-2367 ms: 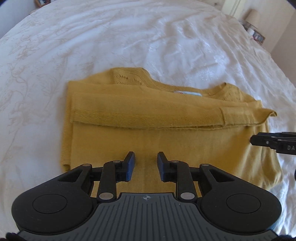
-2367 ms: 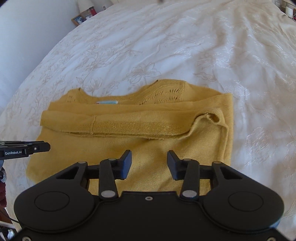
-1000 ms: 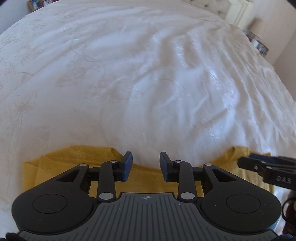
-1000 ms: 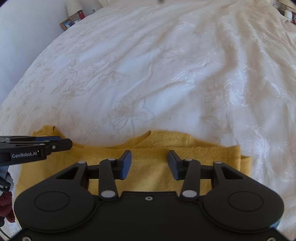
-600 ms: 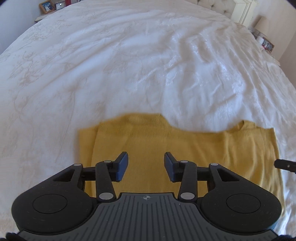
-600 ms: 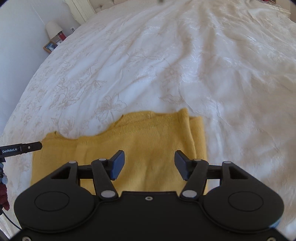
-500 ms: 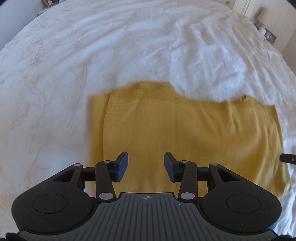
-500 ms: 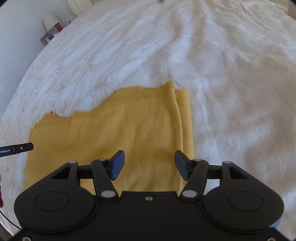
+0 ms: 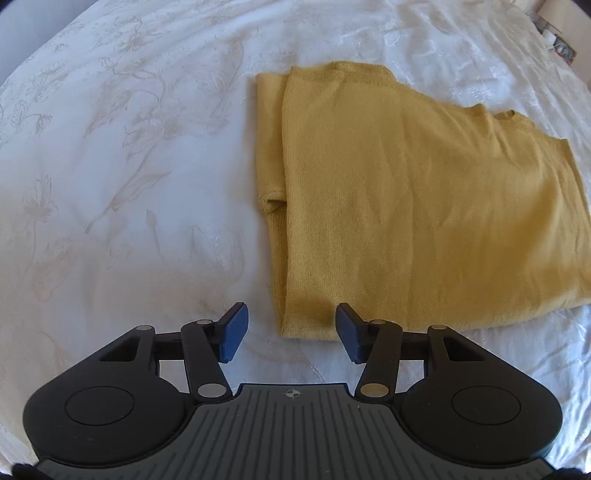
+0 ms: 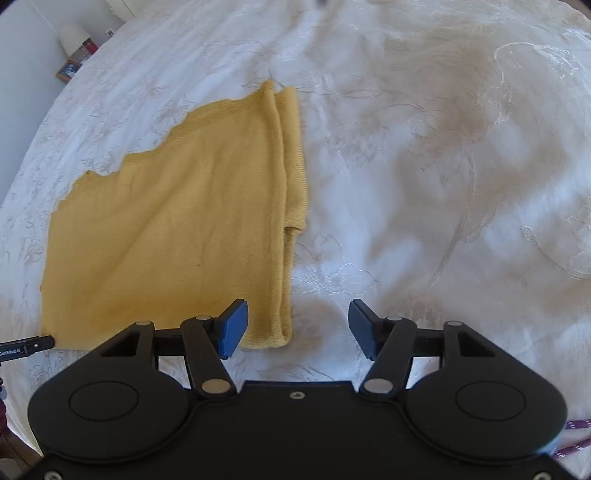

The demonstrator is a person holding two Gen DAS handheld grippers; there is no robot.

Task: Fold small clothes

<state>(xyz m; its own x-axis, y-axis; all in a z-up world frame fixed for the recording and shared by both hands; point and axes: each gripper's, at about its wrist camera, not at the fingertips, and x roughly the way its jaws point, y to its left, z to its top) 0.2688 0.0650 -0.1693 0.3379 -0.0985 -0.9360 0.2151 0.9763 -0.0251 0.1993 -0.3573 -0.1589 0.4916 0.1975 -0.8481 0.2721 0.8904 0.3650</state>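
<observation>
While I count one folded yellow sweater [image 9: 424, 206] on the white bedspread [image 9: 129, 166], lying crosswise with its neckline edge away from me, my left gripper [image 9: 291, 332] is opening and my right gripper [image 10: 297, 328] closing, both empty.

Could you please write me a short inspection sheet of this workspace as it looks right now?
Surface: white embroidered bedspread, lightly wrinkled.
Job's things: mustard sweater lies flat, folded over, layered edges showing along both sides.
Clutter: nothing seen on the bed.
Grippers: left hand-held gripper opening, the sweater's near left corner in the gap, pads not pressing; right hand-held gripper closing, over the sweater's near right corner, pads not pressing.
Cables: purple patterned cord at the right view's lower edge.
Surroundings: lamp and small items on a bedside stand.
</observation>
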